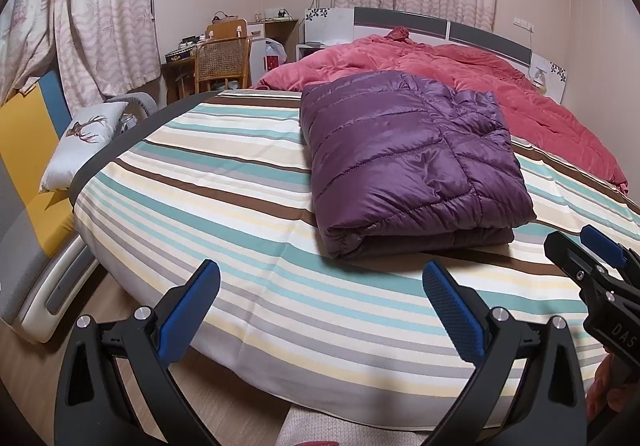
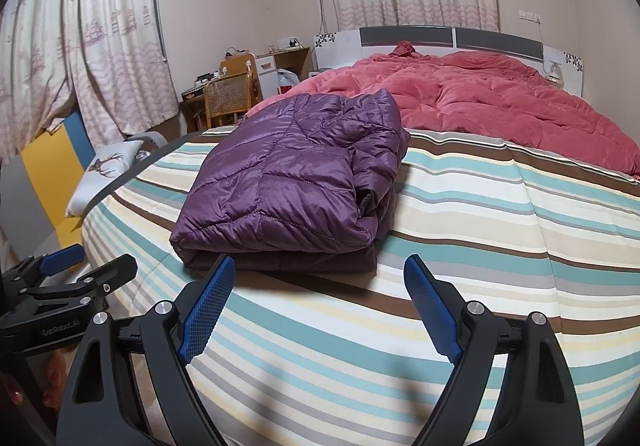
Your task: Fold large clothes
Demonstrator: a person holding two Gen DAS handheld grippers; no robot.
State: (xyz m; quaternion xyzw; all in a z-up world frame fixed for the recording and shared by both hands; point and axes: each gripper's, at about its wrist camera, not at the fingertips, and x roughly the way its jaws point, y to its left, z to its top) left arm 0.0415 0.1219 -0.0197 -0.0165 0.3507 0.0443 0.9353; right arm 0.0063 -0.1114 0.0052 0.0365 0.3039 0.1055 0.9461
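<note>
A purple quilted down jacket (image 1: 408,162) lies folded into a thick rectangle on the striped bed sheet (image 1: 224,182); it also shows in the right wrist view (image 2: 292,178). My left gripper (image 1: 320,286) is open and empty, held above the sheet just short of the jacket's near edge. My right gripper (image 2: 318,282) is open and empty, close in front of the jacket's near fold. Each gripper shows at the edge of the other's view: the right one (image 1: 600,250) and the left one (image 2: 80,266).
A red quilt (image 1: 480,78) covers the far half of the bed up to the headboard (image 1: 440,24). A deer-print pillow (image 1: 80,142) and a yellow and blue panel (image 1: 32,134) sit left of the bed. A wicker chair (image 1: 222,62) and desk stand by the curtains.
</note>
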